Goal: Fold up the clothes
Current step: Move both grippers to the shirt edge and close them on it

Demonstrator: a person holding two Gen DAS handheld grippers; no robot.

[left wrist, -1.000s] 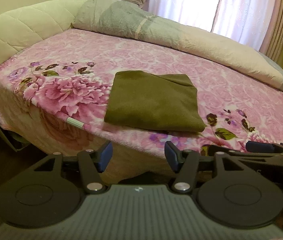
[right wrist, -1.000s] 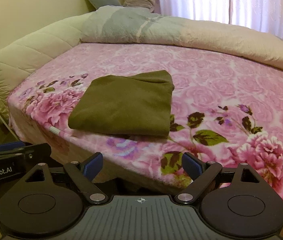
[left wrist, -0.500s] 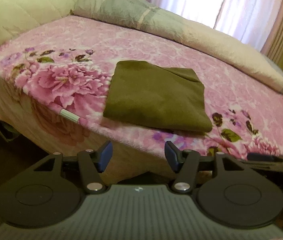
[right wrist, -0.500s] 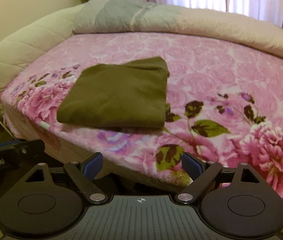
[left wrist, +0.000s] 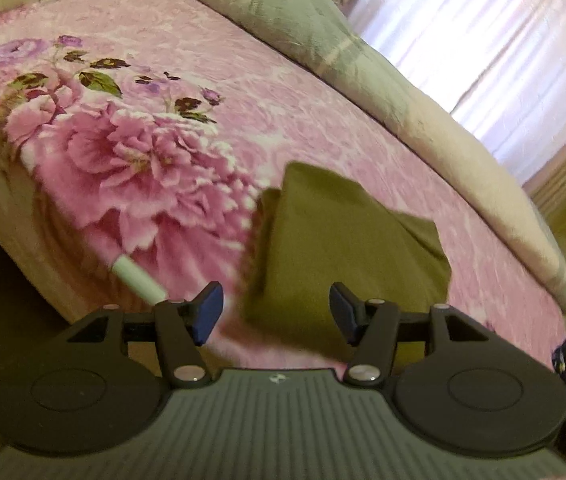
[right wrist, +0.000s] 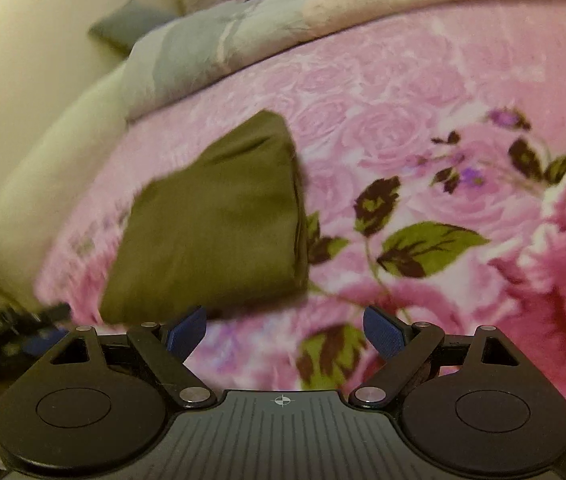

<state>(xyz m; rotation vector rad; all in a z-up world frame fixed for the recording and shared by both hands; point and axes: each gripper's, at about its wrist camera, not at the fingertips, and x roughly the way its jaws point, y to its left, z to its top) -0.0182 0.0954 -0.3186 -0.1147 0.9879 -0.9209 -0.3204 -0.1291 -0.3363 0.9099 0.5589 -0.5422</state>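
Garment: an olive-green piece of clothing (left wrist: 347,248) lies on the bed as a flat, compact rectangle, layers stacked, near the front edge of the mattress. What kind of garment it is I cannot tell.
Fold state: the edges look squared and the top face smooth; along its right side in the right wrist view (right wrist: 219,220) the stacked layers show as a neat seam. It lies as the task would want it.
Progress: judged from this alone, this piece looks folded. Whether more clothes wait elsewhere the pictures do not show.
Left tongs: the left gripper (left wrist: 275,312) hovers just short of the garment's near edge, jaws spread wide, nothing between them.
Right tongs: the right gripper (right wrist: 285,332) is also spread wide and empty, over the blanket just beside the garment's near right corner, not touching it.
Blanket: a pink flowered blanket (left wrist: 131,132) covers the bed under the garment; its surface around the piece is flat.
Quilt: a pale grey and cream quilt (left wrist: 323,40) is bunched along the far side, well apart from the garment.
Curtain: a light curtain (left wrist: 503,40) hangs behind the bed.
Sharpness: both views are blurred, so fine creases cannot be read.
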